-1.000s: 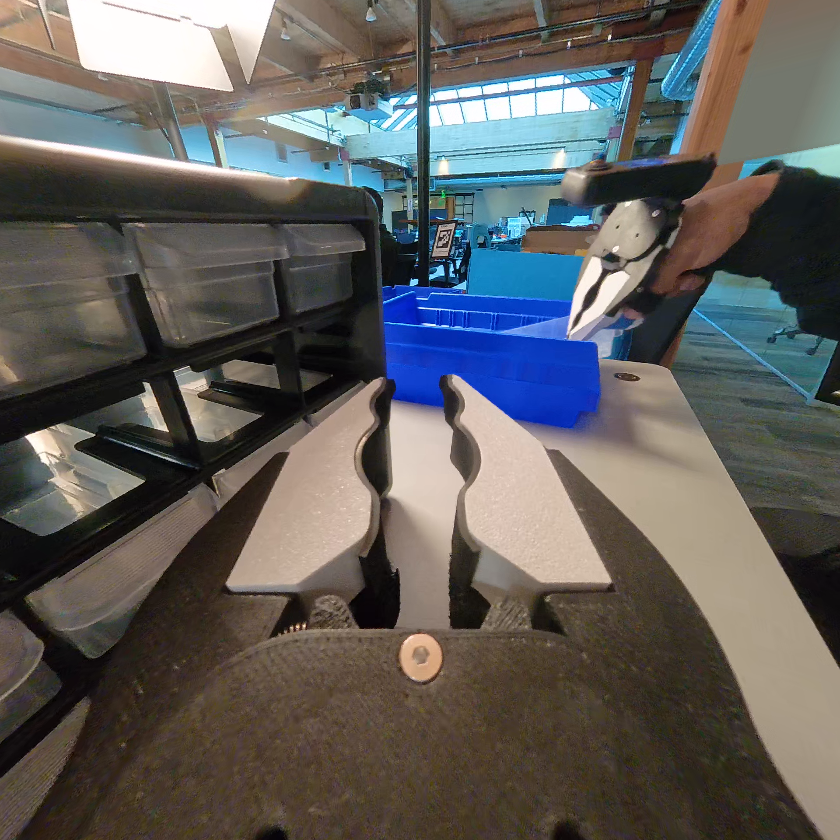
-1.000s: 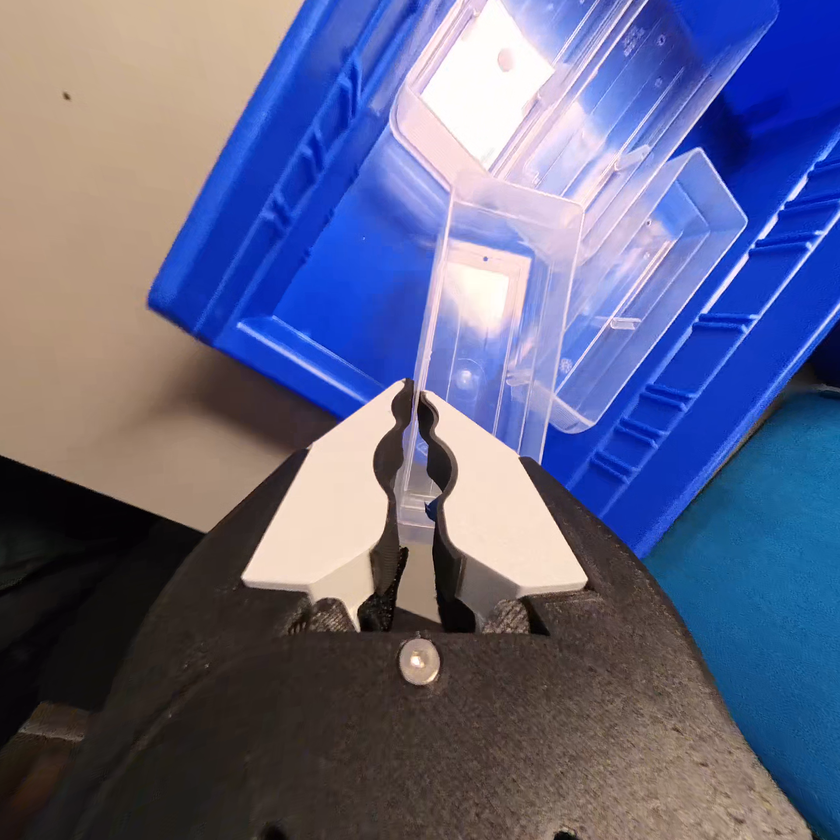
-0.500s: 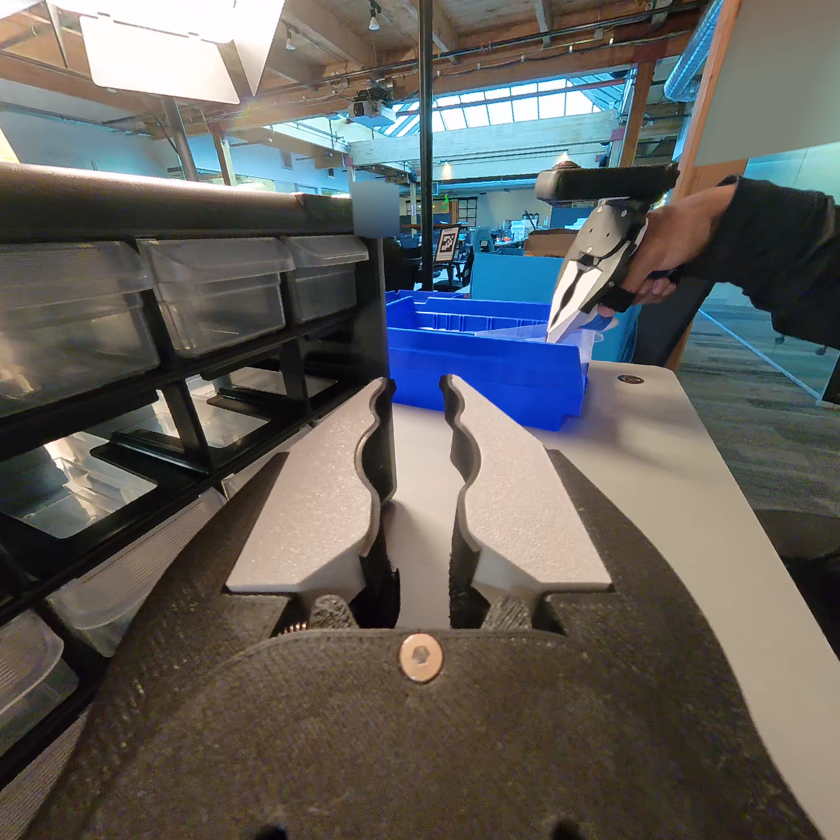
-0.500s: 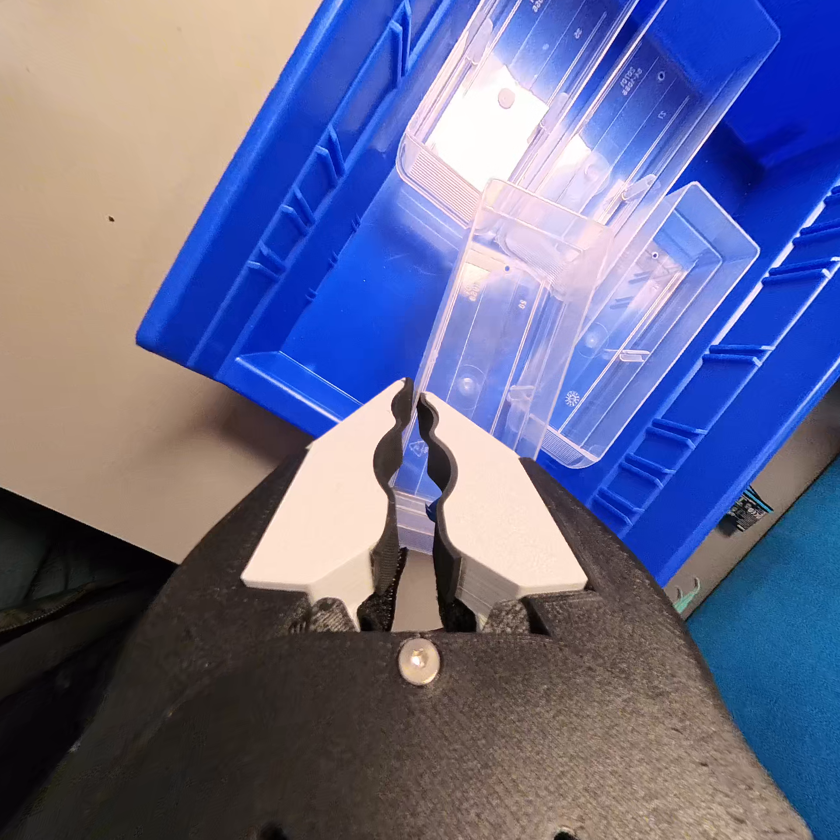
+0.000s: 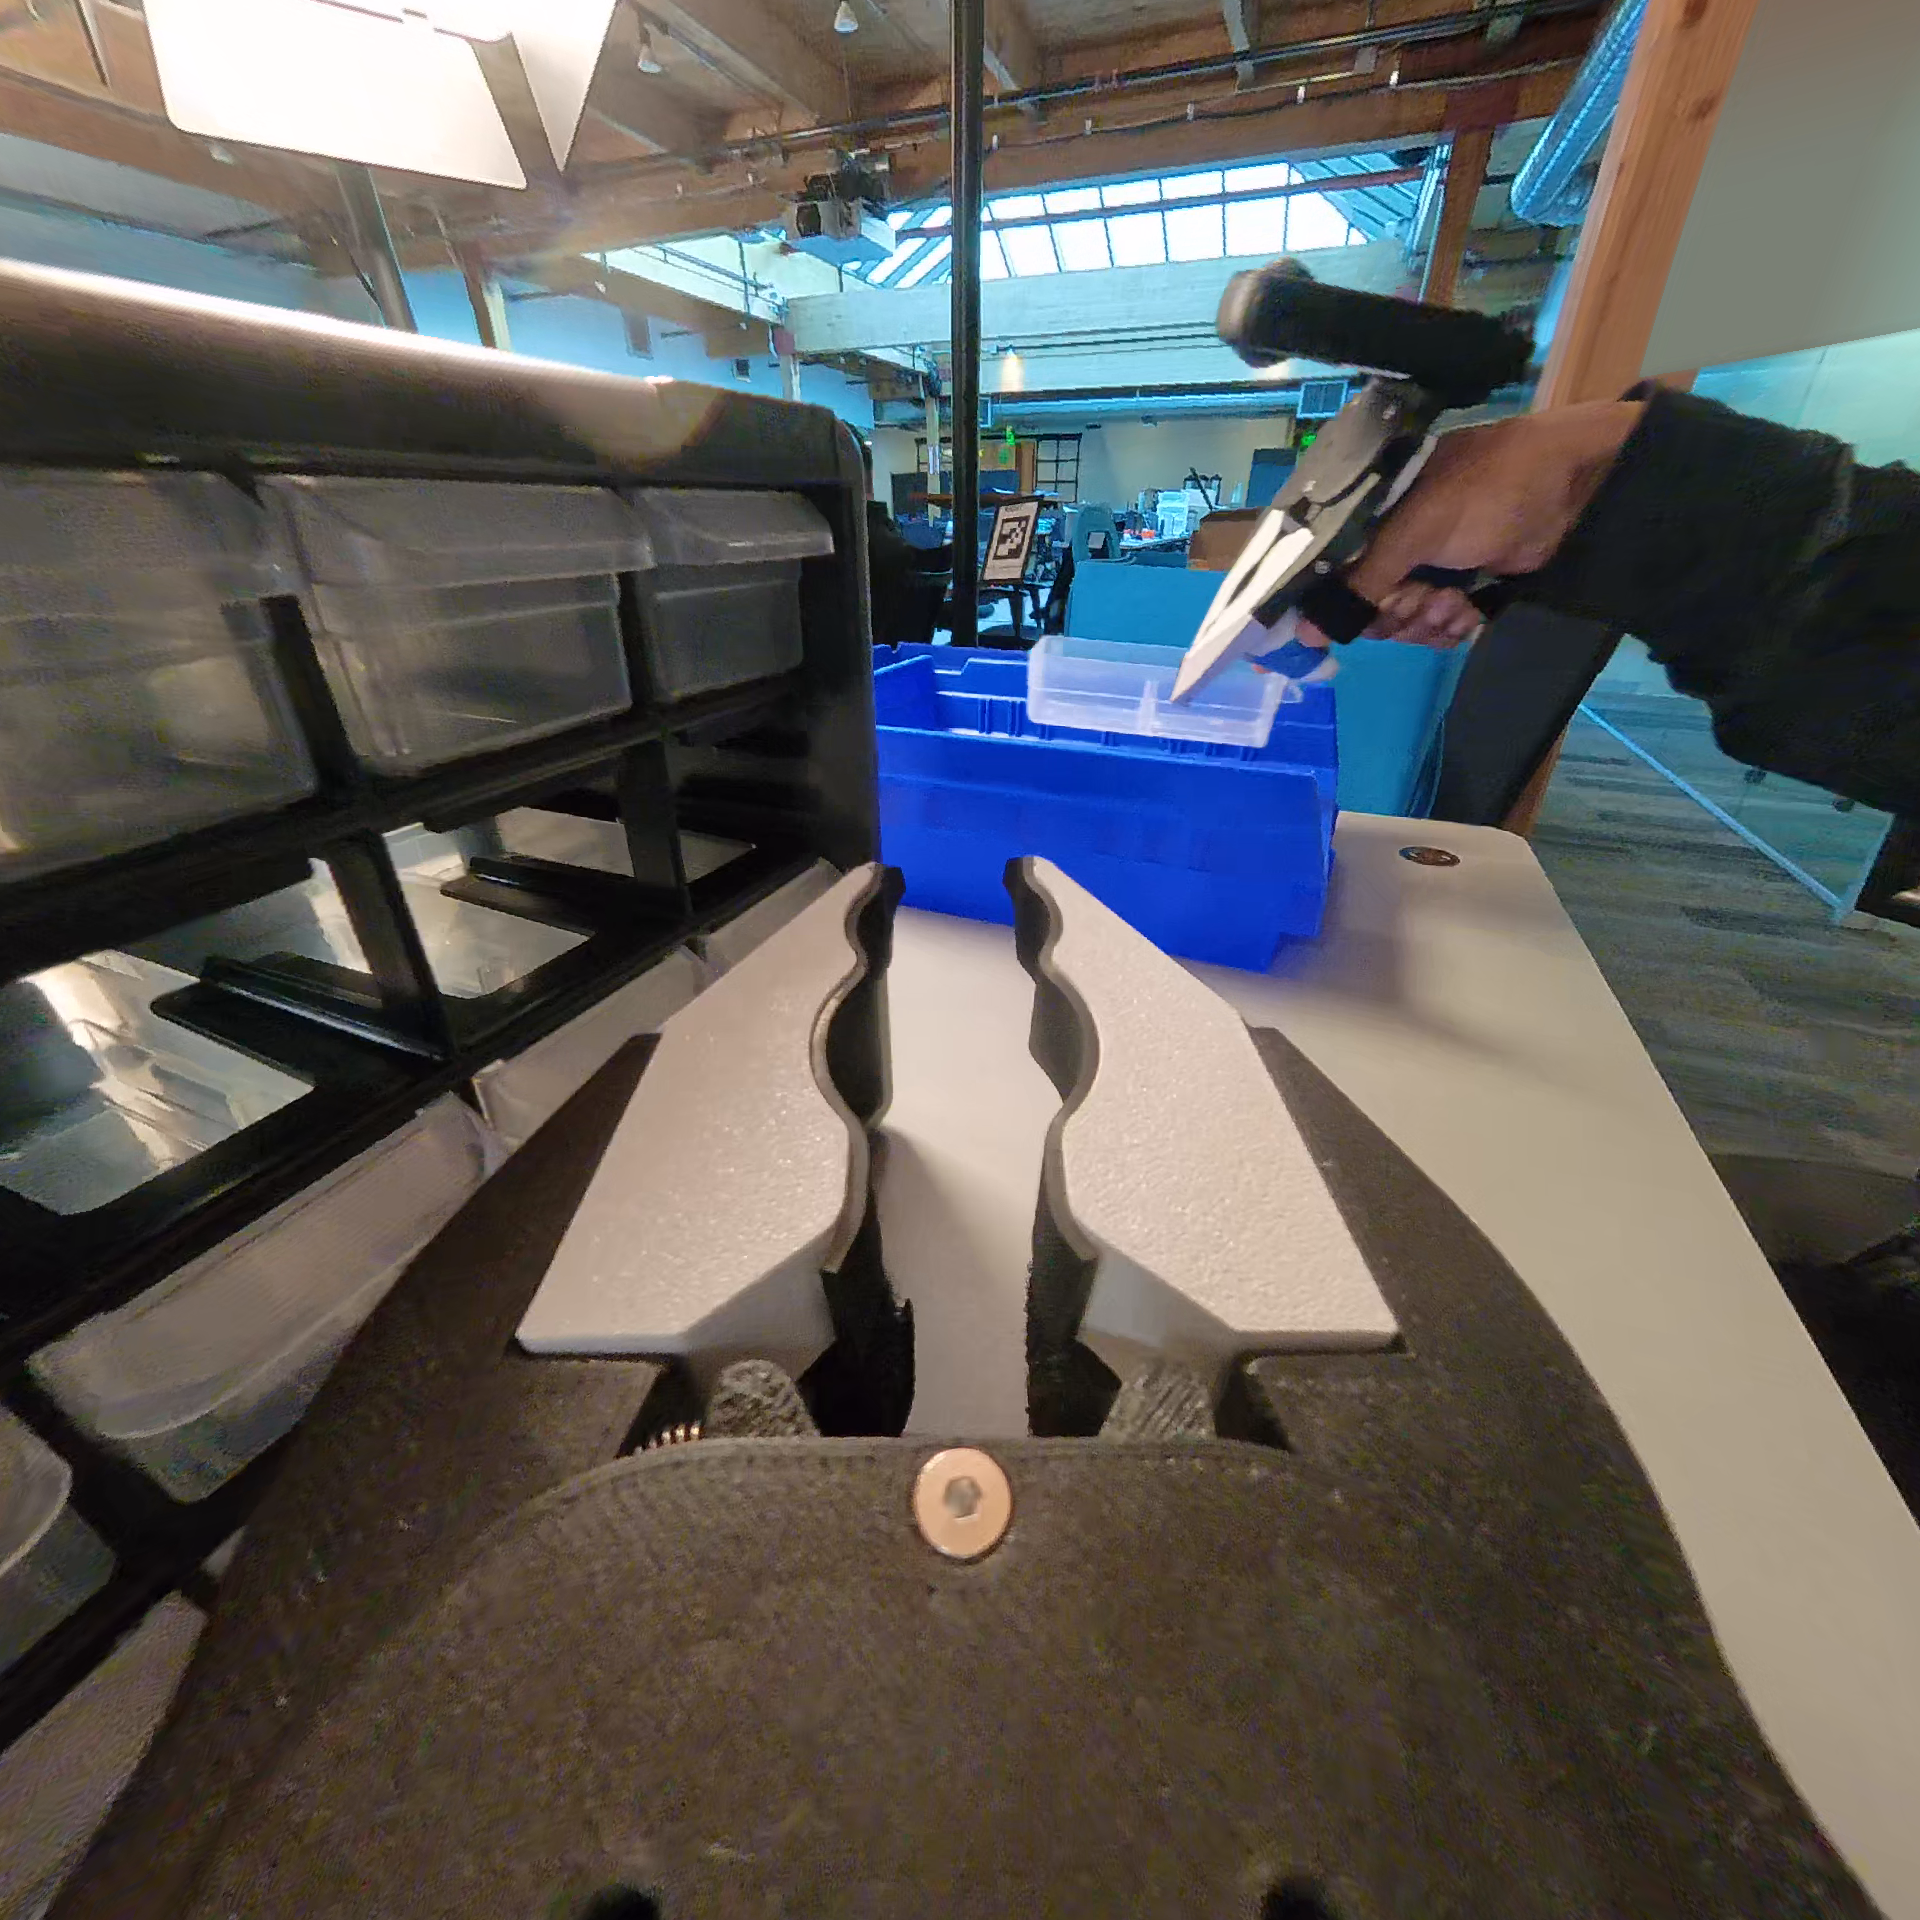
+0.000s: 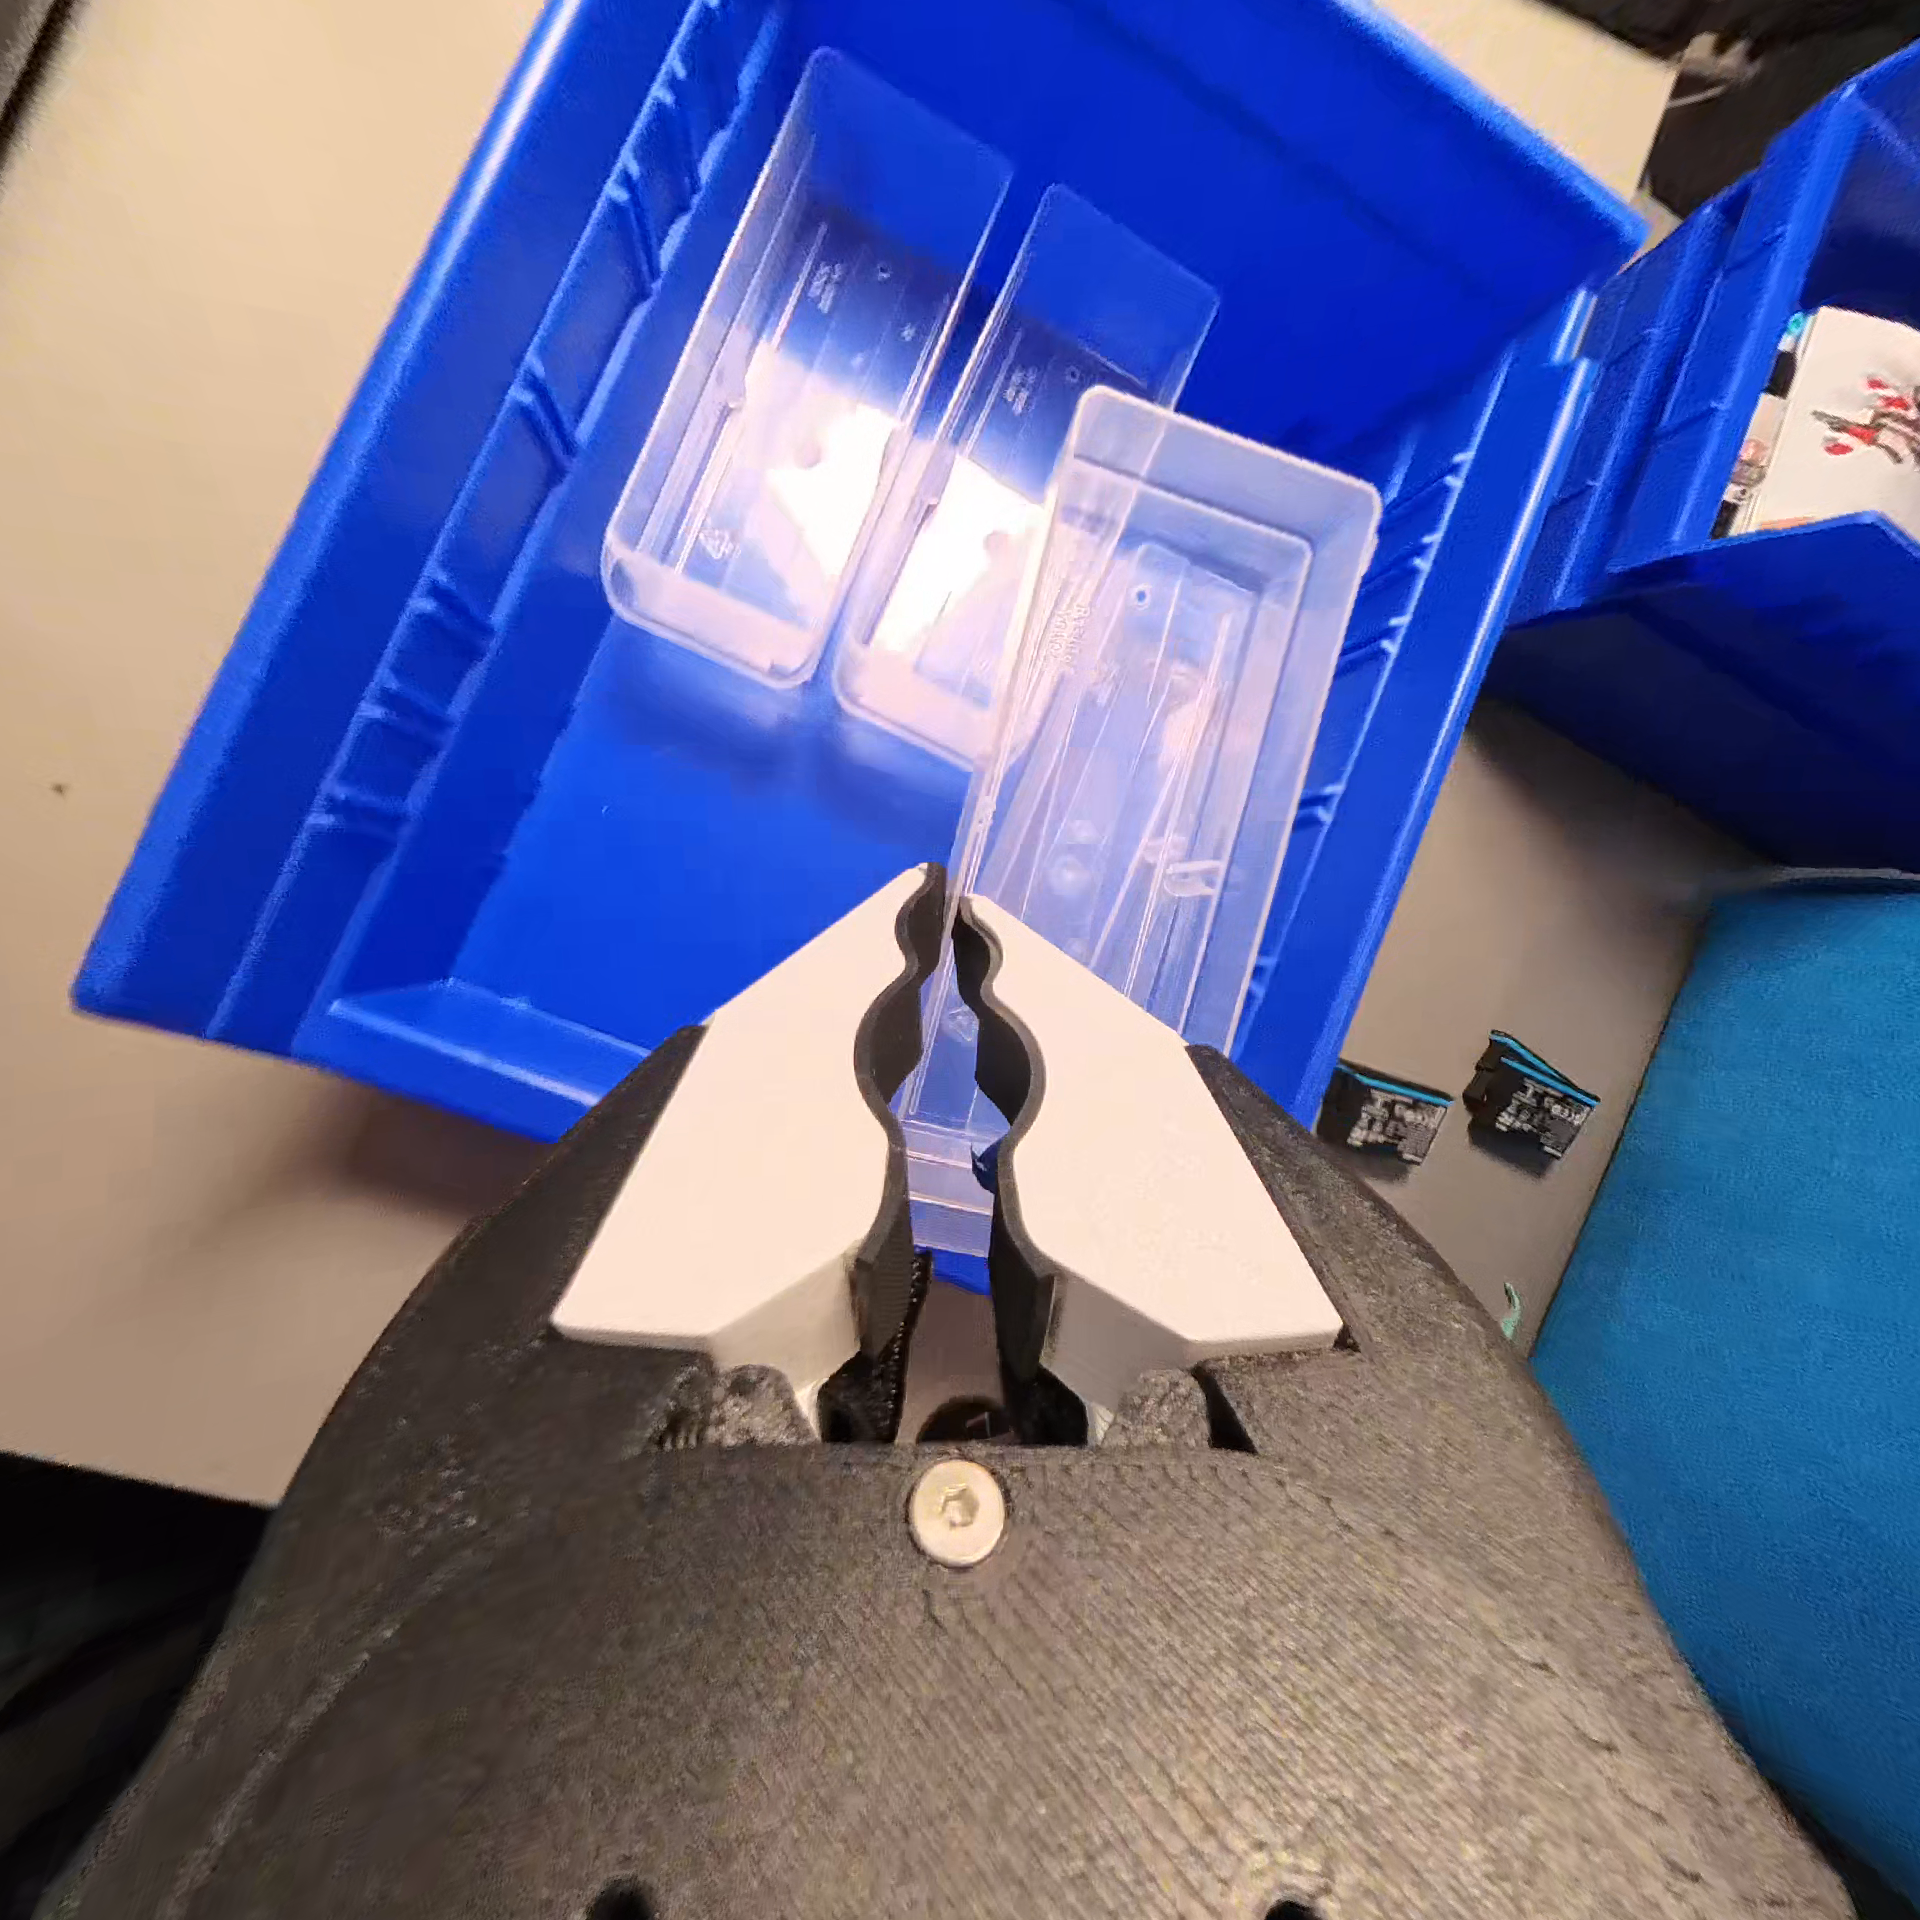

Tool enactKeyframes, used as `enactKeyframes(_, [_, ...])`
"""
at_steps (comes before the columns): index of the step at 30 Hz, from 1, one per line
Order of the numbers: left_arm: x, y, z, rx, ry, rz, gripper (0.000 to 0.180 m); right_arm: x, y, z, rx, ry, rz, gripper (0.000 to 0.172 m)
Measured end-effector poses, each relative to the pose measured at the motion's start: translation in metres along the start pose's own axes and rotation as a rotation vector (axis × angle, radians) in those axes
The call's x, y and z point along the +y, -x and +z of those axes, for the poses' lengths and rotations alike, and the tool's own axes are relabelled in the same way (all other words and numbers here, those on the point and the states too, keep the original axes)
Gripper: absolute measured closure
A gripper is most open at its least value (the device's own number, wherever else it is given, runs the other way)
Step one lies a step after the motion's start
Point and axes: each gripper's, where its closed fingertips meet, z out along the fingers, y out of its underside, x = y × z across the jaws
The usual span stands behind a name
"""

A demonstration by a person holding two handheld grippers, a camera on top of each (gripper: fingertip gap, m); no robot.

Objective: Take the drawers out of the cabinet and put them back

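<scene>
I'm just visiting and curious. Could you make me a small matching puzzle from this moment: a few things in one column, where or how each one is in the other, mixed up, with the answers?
Things:
1. right gripper
2. left gripper
3. blue bin
4. black cabinet

States:
A. fingers apart, holding nothing
B. several slots without drawers
C. pinching the wall of a clear drawer
D. two clear drawers lying inside

Pairs: 1-C, 2-A, 3-D, 4-B

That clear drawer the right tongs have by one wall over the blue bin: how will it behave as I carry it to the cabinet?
The clear drawer looks thin-walled and empty, so probably light. The right tongs pinch only one side wall, so it may pivot or sag. The smooth plastic could slip; the wall may flex rather than crack. Two more drawers lie in the blue bin.
</scene>
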Motion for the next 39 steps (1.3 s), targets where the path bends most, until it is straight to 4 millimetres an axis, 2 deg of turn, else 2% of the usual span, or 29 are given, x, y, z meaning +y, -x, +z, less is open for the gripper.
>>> enactKeyframes(8, [0.001, 0.003, -0.001, -0.012, 0.004, 0.007, 0.158, -0.013, 0.011, 0.05, -0.033, 0.038, 0.005, 0.17])
enactKeyframes(18, [0.002, 0.003, -0.001, -0.007, 0.01, 0.003, 0.158, -0.047, 0.007, 0.065, -0.055, -0.075, 0.034, 0.164])
enactKeyframes(22, [0.002, 0.005, -0.002, -0.015, 0.011, 0.006, 0.158, -0.054, 0.007, 0.05, -0.034, -0.144, 0.048, 0.142])
enactKeyframes(25, [0.001, 0.007, -0.002, -0.019, 0.009, 0.002, 0.158, -0.05, 0.014, 0.027, -0.04, -0.206, 0.05, 0.139])
enactKeyframes(30, [-0.002, 0.008, -0.003, -0.032, 0.002, 0.008, 0.157, -0.027, 0.054, -0.007, -0.156, -0.332, 0.09, 0.133])
enactKeyframes(34, [-0.014, 0.022, -0.009, -0.122, -0.008, -0.009, 0.148, -0.009, 0.088, -0.021, -0.234, -0.434, 0.16, 0.121])
enactKeyframes(36, [-0.022, 0.035, -0.022, -0.214, -0.017, -0.042, 0.139, -0.002, 0.101, -0.023, -0.242, -0.467, 0.18, 0.113])
enactKeyframes(39, [-0.028, 0.058, -0.065, -0.427, 0.001, -0.092, 0.127, 0.002, 0.11, -0.024, -0.227, -0.503, 0.206, 0.102])
